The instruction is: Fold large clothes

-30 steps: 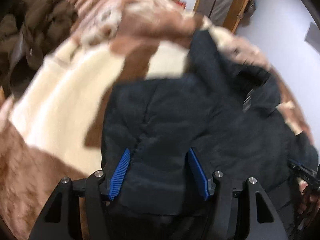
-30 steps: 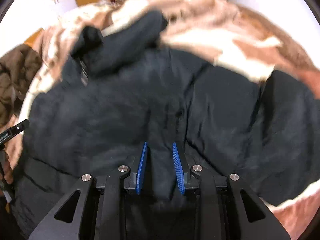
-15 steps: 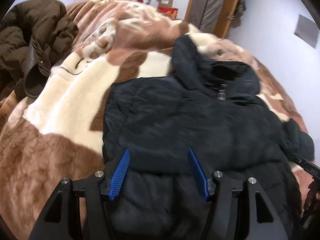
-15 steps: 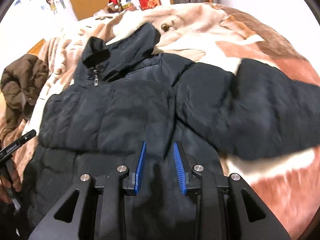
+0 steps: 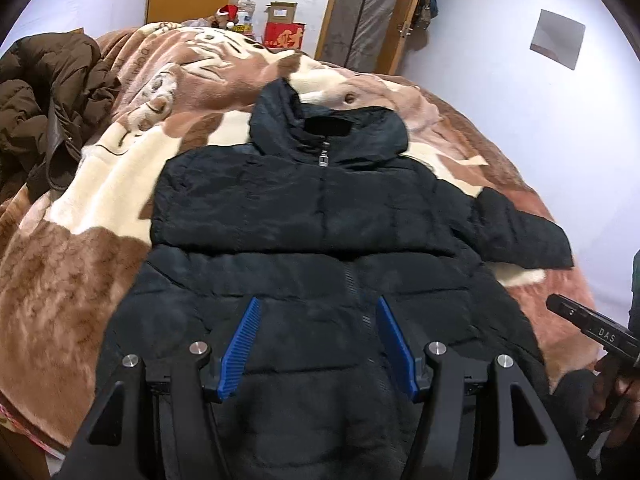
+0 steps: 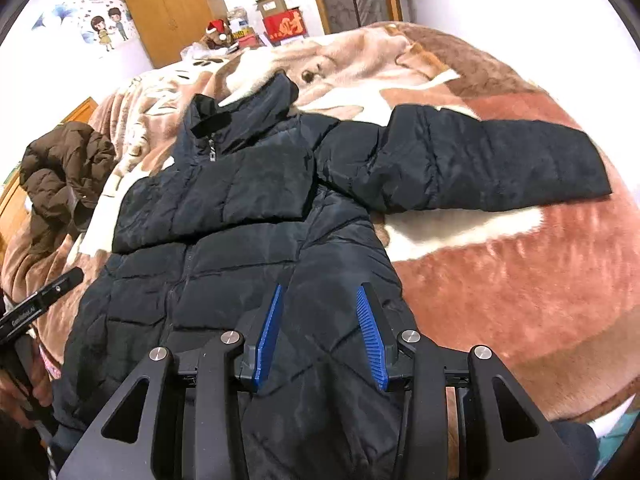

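Note:
A black puffer jacket [image 5: 312, 216] lies front-up on the bed, zipper closed, hood at the far end. Its one sleeve is folded across the chest; the other sleeve [image 6: 488, 164] stretches out to the right over the blanket. It also shows in the right wrist view [image 6: 240, 240]. My left gripper [image 5: 318, 320] is open and empty, held above the jacket's lower front. My right gripper [image 6: 318, 308] is open and empty, above the jacket's lower right part. The right gripper's body shows at the left wrist view's right edge [image 5: 588, 328].
A brown and cream fleece blanket [image 5: 80, 216] covers the bed. A brown puffer coat [image 5: 44, 92] is heaped at the left side of the bed [image 6: 64, 172]. Wardrobe, boxes and a door stand at the far wall.
Both grippers have pulled back and up from the jacket. The right gripper's jaws, nearly closed on fabric before, have opened. A sleeve now lies folded across the chest.

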`<state>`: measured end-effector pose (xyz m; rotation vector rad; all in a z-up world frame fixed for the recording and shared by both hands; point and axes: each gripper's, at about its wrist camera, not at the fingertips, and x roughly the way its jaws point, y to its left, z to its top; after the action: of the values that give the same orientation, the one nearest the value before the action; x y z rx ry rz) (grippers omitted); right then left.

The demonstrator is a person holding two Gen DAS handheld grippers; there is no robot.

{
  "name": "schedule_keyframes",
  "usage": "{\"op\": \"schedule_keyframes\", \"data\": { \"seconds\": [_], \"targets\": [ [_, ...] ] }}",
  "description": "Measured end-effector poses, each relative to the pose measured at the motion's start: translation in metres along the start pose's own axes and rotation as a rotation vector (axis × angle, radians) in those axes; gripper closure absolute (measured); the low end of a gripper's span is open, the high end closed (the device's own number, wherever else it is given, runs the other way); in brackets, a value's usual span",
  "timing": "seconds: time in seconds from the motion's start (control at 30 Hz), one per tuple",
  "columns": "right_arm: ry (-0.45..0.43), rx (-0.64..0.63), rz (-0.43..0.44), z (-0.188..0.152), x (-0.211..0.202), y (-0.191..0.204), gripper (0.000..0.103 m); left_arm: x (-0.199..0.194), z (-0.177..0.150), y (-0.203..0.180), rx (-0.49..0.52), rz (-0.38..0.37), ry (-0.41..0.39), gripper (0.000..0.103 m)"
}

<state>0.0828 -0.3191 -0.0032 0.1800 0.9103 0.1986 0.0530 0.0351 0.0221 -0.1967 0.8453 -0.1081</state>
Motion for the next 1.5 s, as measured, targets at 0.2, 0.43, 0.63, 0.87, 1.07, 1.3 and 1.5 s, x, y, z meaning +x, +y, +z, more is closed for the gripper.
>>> {"op": "schedule_keyframes", "data": {
  "seconds": [0.2, 0.43, 0.63, 0.87, 1.07, 1.3, 1.5],
  "targets": [
    [-0.026, 0.030, 0.016, -0.002, -0.011, -0.012, 0.064, -0.007, -0.003, -0.029, 0.013, -0.009, -0.006, 0.040],
    [-0.037, 0.127, 0.001, 0.003, -0.005, -0.050, 0.045, 0.008, 0.006, -0.045, 0.029, -0.017, 0.006, 0.040],
    [-0.032, 0.233, -0.044, 0.017, 0.014, -0.098, 0.045, 0.036, 0.026, -0.048, 0.030, -0.003, 0.018, 0.040],
    [-0.023, 0.389, -0.121, 0.036, 0.051, -0.174, 0.045, 0.068, 0.040, -0.042, 0.022, 0.013, 0.047, 0.040],
    [-0.034, 0.549, -0.155, 0.047, 0.078, -0.238, 0.045, 0.091, 0.042, -0.032, 0.007, 0.025, 0.087, 0.040],
    [-0.092, 0.663, -0.123, 0.055, 0.095, -0.273, 0.044, 0.109, 0.043, -0.024, -0.003, 0.045, 0.114, 0.040],
    [-0.118, 0.685, -0.150, 0.067, 0.092, -0.281, 0.064, 0.119, 0.041, -0.017, -0.025, 0.048, 0.137, 0.040]
  ]
}}
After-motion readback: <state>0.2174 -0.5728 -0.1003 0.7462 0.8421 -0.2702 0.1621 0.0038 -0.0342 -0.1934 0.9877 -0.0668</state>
